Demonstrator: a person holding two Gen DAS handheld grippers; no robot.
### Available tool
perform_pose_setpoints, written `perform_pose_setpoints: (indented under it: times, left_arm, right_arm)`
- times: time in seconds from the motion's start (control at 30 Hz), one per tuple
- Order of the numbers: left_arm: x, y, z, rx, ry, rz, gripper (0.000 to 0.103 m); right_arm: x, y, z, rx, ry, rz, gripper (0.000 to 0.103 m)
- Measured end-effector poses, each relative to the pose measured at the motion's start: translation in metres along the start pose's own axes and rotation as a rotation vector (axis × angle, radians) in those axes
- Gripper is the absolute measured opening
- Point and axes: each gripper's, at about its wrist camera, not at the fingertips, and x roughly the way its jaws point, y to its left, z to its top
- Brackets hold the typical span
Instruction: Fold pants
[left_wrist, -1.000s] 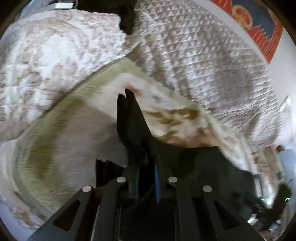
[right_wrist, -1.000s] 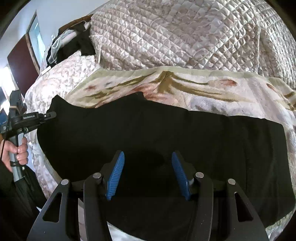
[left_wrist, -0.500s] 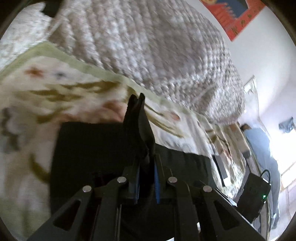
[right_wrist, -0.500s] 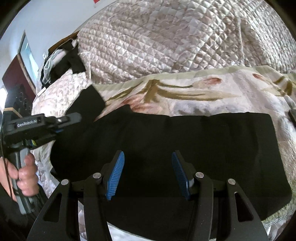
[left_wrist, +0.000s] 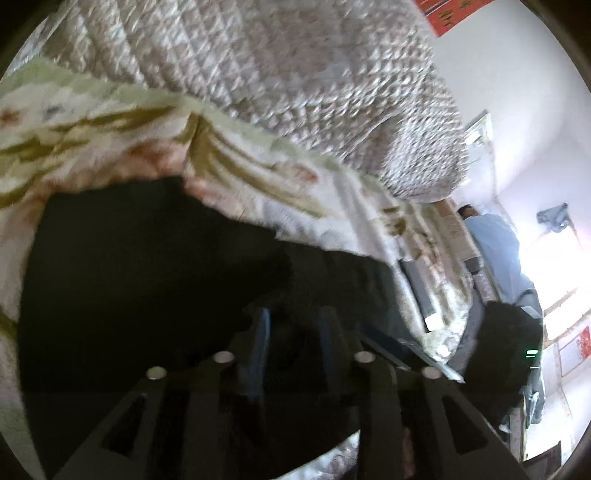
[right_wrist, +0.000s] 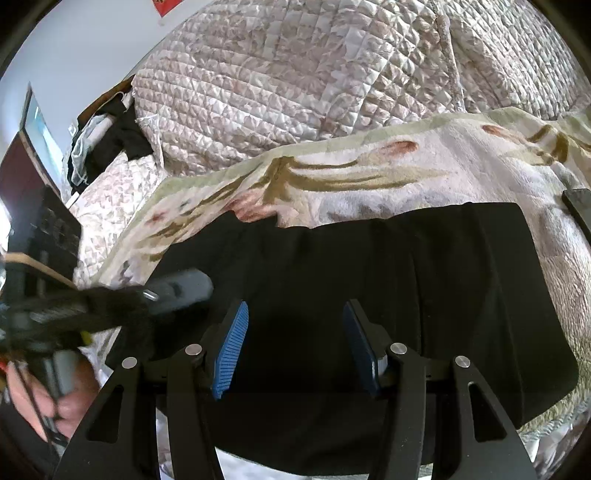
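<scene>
Black pants (right_wrist: 369, 280) lie folded flat on the floral blanket (right_wrist: 369, 173); left claw (left_wrist: 293, 343) and right claw (right_wrist: 295, 343) both hover apart, gripping nothing.

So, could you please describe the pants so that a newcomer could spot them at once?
Find the big quilted duvet heaped on the bed; in front of it lies a pale floral blanket. The pants lie flat on that blanket, below the open right gripper: the only plain black cloth among patterned pale ones.
</scene>
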Motion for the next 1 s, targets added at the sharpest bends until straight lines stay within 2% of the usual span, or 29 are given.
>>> perform_pose_setpoints:
  times: [0.03,0.2,0.37,0.47,0.67,0.9,0.93,1.0]
  left_arm:
    - [-0.008,0.000,0.003,0.010,-0.024,0.006,0.037]
    - [-0.046,0.020,0.013,0.033,-0.137,0.146,0.041]
    - [-0.061,0.057,0.011,0.002,-0.151,0.249,0.041]
    - [-0.060,0.078,0.004,-0.016,-0.143,0.301,0.041]
    - [-0.053,0.101,-0.008,-0.031,-0.129,0.356,0.041]
    - [-0.058,0.110,-0.008,-0.057,-0.158,0.347,0.041]
    - [-0.058,0.110,-0.009,-0.057,-0.159,0.344,0.041]
    - [-0.058,0.111,-0.009,-0.055,-0.160,0.344,0.041]
  right_arm:
    - [0.000,0.001,0.000,-0.001,0.000,0.004,0.054]
    - [0.002,0.005,-0.002,-0.006,0.009,0.050,0.054]
    - [0.011,0.006,-0.004,0.037,0.043,0.144,0.054]
    - [0.018,0.006,-0.006,0.059,0.068,0.159,0.054]
    - [0.030,0.009,-0.006,0.078,0.094,0.179,0.054]
    - [0.056,0.017,0.007,0.092,0.125,0.198,0.053]
    - [0.059,0.017,0.007,0.101,0.135,0.207,0.046]
    - [0.063,0.015,0.005,0.119,0.159,0.206,0.023]
